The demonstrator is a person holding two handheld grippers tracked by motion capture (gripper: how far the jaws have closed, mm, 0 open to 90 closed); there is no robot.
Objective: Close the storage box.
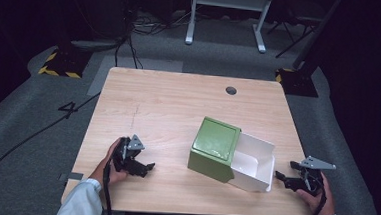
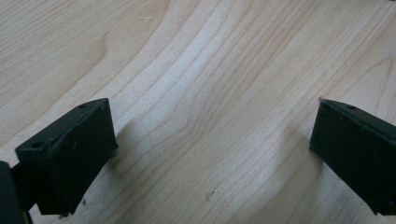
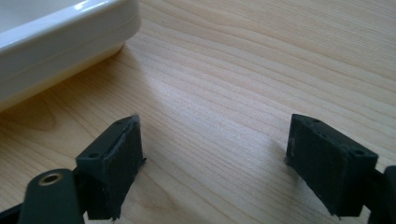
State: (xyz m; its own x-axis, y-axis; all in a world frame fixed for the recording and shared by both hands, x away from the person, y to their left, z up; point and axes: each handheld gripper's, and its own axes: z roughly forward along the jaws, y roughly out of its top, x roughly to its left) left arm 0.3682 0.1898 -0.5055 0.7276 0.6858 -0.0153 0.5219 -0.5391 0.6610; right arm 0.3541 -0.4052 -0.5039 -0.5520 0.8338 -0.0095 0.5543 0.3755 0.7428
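The left tool (image 1: 142, 167) lies low over the near left part of the bench (image 1: 169, 101), held in the person's left hand (image 1: 109, 167), with its jaws spread wide and nothing between them. In the left gripper view the two black jaws stand well apart over bare pale wood grain, their tips close to the surface.

The right tool (image 1: 282, 179) sits near the near right edge of the bench, held in the person's right hand (image 1: 318, 193), and points left toward the box. Its jaws are likewise spread and hold nothing. In the right gripper view they frame bare wood, and the rounded white corner of the tray (image 3: 56, 42) shows at the upper left, apart from the jaw tips.

A green box (image 1: 215, 148) stands right of the bench's middle, turned at a slant. A white tray (image 1: 255, 164) juts out of its right side like a half-drawn drawer, its open inside facing up. The tray's near right corner is just beside the right tool, not touching it as far as the high view shows.

A small round grey grommet (image 1: 231, 90) is set in the far part of the bench. White sleeves (image 1: 80, 203) show at the near edge.
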